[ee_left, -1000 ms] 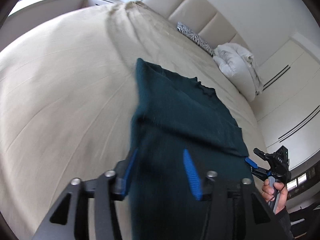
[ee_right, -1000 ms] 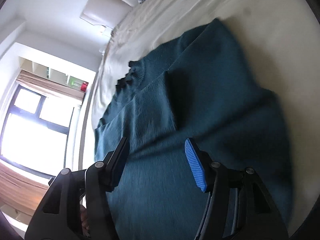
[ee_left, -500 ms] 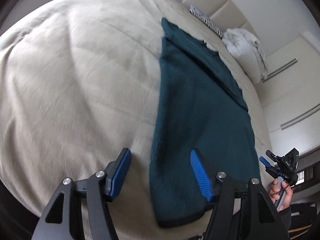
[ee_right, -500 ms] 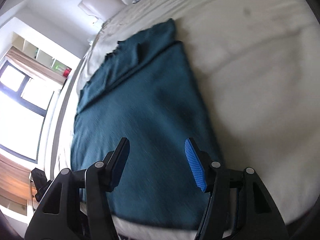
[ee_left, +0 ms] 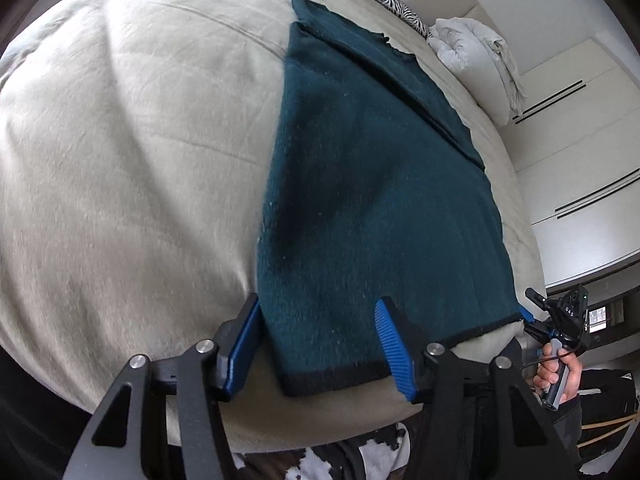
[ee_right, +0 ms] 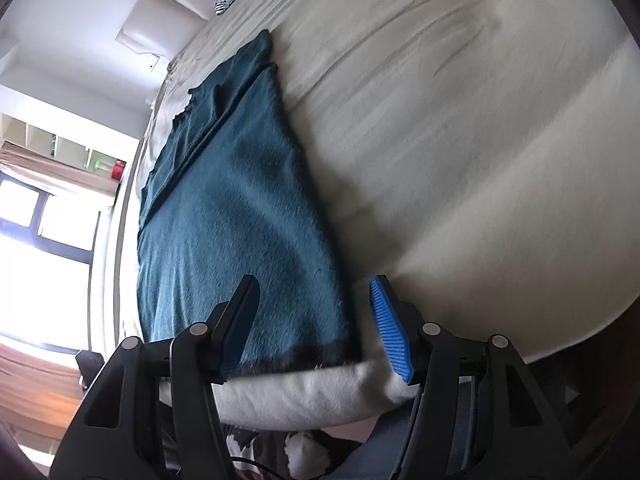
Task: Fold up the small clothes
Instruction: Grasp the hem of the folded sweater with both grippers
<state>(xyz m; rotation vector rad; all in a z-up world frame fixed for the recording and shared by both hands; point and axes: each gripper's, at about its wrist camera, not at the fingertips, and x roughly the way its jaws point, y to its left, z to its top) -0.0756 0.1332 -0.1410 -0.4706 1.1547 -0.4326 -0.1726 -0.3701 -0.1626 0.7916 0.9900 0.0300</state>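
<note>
I found the sweater (ee_left: 380,184) lying centre frame on the bed (ee_left: 120,160), sides apparently folded in. Left gripper (ee_left: 318,344) and right gripper (ee_right: 314,328) jaws stood apart at its hem; lengthwise fold remained.

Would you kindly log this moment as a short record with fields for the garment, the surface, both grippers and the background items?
garment: dark teal sweater, lying flat, sleeves folded in, hem at the near edge of the bed
surface: beige bed cover
left gripper: open, over the hem's left corner
right gripper: open, over the hem's right corner
background: zebra pillow, white duvet, wardrobe
</note>
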